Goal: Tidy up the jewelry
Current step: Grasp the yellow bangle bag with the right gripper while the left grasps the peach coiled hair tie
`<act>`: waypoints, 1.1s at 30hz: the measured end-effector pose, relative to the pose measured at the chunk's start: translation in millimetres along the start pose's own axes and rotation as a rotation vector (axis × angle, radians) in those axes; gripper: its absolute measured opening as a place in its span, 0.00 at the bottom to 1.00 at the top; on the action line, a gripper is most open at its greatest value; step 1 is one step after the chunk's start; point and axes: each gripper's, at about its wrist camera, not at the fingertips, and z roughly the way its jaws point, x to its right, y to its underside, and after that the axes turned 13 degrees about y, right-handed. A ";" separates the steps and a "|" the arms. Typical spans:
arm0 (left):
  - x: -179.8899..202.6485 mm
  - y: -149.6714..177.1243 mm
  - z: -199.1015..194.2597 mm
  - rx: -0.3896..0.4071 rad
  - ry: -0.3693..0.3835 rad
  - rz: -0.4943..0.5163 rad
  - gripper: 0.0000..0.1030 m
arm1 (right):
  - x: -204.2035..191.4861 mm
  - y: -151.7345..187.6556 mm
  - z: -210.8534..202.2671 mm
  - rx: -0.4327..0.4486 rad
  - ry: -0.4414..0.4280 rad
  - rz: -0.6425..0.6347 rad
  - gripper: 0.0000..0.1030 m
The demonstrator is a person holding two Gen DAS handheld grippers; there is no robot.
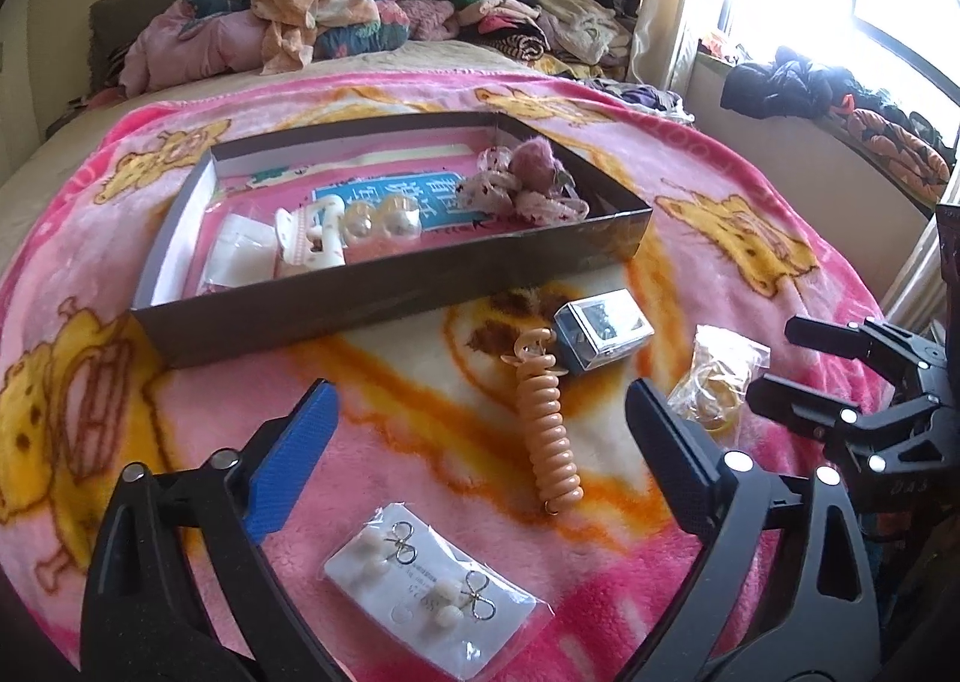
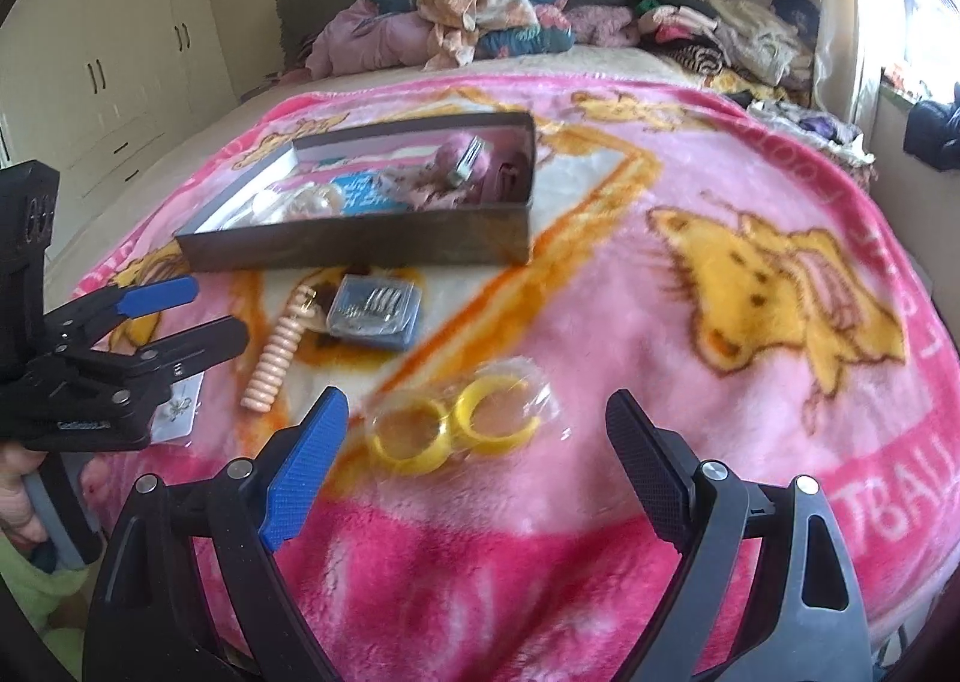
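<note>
Left hand-held gripper (image 1: 480, 442) spread wide, grasping nothing, above the earring card (image 1: 429, 592). Right hand-held gripper (image 2: 477, 442) spread wide, empty, over the bagged yellow rings (image 2: 462, 424). Both lie near the box's (image 1: 390, 310) front wall; bare blanket (image 2: 690, 382) right of the box.

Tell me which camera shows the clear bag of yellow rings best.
Right wrist: the clear bag of yellow rings lies centred before the open right gripper, though slightly blurred. Left wrist shows it sharper but small, beside its finger.
</note>
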 end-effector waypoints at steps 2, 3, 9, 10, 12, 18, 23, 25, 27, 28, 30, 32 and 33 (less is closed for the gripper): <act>-2.1 0.1 4.5 -0.010 0.004 -0.006 0.76 | -1.9 1.3 4.0 -0.020 -0.003 0.008 0.82; -3.0 0.3 6.3 -0.015 0.004 -0.009 0.72 | -2.6 2.0 6.1 -0.029 -0.004 0.014 0.82; -2.2 2.7 16.0 -0.047 0.030 -0.010 0.57 | -1.6 4.6 17.5 -0.082 -0.021 0.054 0.80; -1.4 3.5 18.1 -0.055 0.040 -0.009 0.56 | -1.0 4.6 20.4 -0.094 -0.023 0.063 0.79; -0.8 4.1 21.3 -0.065 0.052 -0.013 0.51 | 0.0 5.5 24.2 -0.110 -0.022 0.078 0.76; 3.0 6.1 30.0 -0.087 0.072 -0.004 0.46 | 0.7 2.4 32.5 -0.131 -0.037 0.117 0.69; 4.2 6.7 35.0 -0.096 0.082 -0.006 0.45 | -6.8 -0.8 36.9 -0.117 -0.036 0.095 0.57; 5.1 6.5 36.4 -0.100 0.086 -0.005 0.39 | -7.9 -1.6 37.7 -0.107 -0.040 0.090 0.52; 5.5 6.3 37.4 -0.103 0.091 -0.006 0.34 | -6.9 -2.2 37.1 -0.099 -0.052 0.095 0.36; 5.9 6.3 38.1 -0.106 0.095 -0.006 0.33 | -5.8 -2.6 35.9 -0.093 -0.063 0.101 0.33; 7.6 6.7 39.3 -0.110 0.100 -0.004 0.29 | -4.3 -2.9 34.1 -0.088 -0.076 0.104 0.29; 10.7 7.2 40.7 -0.117 0.110 0.003 0.24 | -3.2 -2.8 31.7 -0.080 -0.087 0.107 0.26; 12.5 7.6 41.5 -0.120 0.112 0.007 0.22 | -3.2 -2.6 30.3 -0.077 -0.092 0.107 0.25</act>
